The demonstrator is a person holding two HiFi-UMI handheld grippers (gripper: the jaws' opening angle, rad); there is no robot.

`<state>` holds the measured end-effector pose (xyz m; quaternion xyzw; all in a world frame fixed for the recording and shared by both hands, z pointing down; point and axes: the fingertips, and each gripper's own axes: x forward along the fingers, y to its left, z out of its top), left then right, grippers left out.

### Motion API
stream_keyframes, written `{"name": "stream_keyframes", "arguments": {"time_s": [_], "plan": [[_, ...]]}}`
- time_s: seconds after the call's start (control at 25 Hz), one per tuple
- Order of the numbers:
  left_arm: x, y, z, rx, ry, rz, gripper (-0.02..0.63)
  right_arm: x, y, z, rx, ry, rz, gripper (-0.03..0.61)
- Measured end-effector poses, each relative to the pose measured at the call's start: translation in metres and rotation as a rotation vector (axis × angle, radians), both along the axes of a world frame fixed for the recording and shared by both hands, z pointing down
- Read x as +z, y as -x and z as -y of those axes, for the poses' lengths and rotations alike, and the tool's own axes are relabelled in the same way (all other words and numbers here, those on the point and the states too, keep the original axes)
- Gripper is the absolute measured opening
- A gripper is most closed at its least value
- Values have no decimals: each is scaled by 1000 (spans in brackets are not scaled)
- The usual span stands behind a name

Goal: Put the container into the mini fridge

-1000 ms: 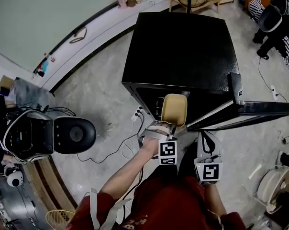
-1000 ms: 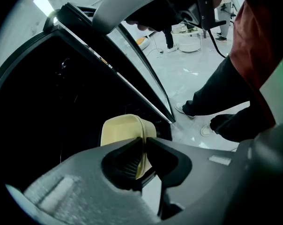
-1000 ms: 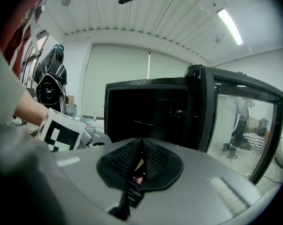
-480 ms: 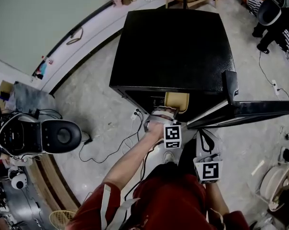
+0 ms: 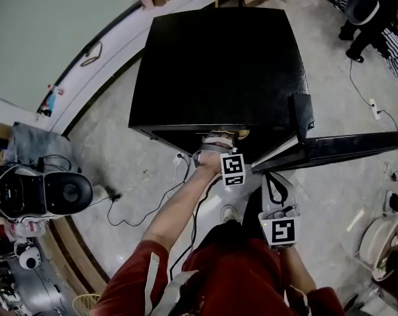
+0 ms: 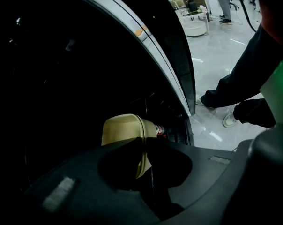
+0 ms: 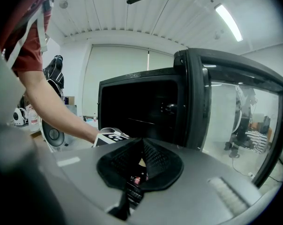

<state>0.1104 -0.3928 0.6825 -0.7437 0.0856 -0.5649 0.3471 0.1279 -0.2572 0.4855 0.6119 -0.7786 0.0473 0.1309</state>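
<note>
The black mini fridge (image 5: 219, 64) stands on the floor with its door (image 5: 337, 149) swung open to the right. My left gripper (image 5: 220, 142) reaches into the opening, shut on the rim of a tan lidded container (image 6: 122, 130). In the left gripper view the left gripper (image 6: 144, 146) holds the container inside the dark cabinet. From the head view only a sliver of the container (image 5: 242, 134) shows under the fridge top. My right gripper (image 5: 273, 182) hangs lower beside the door, and in its own view the right gripper (image 7: 142, 157) is shut on nothing.
A red-labelled can (image 6: 160, 131) lies deep in the fridge behind the container. Cables (image 5: 153, 206) trail on the floor at the left near a round black and white device (image 5: 47, 193). People (image 5: 370, 5) stand at the far right. A white bucket (image 5: 383, 241) sits right.
The left gripper has pushed forward with the container, which went from standing out in front of the opening to almost hidden inside the fridge. The right gripper has stayed near the door.
</note>
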Motion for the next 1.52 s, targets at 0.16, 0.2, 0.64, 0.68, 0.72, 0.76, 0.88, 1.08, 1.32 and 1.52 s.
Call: {"name": "stream_keyframes", "arguments": {"time_s": [0.16,0.2,0.64,0.68,0.72,0.76,0.88,1.08,1.32,1.52], "plan": [[5,-10,14,-6,-5,0,43,1,-3,0,3,9,15,0],[6,-12,16,-5,-6,1,43,1,-4,-1,3,10,12,0],[10,-24,42,-19,-80,15,48,7,-18,-8,18,30,7,0],[10,-24,44,-27,-91,12,54,7,-17,-8,20,31,13,0],[8,-23,45,-34,-100,7,66,6,-17,-8,22,30,21,0],[7,-23,46,-41,-108,-2,78,6,-17,-7,23,28,27,0],[1,-21,45,-53,-115,-28,104,6,-16,-7,17,26,28,0],[3,-11,38,-71,-111,-28,104,7,-11,-9,0,30,19,0],[2,12,29,-119,-112,-49,104,10,-3,-18,-14,45,-1,0],[-5,30,16,-157,-112,-82,104,7,8,-23,-35,34,-3,0]]}}
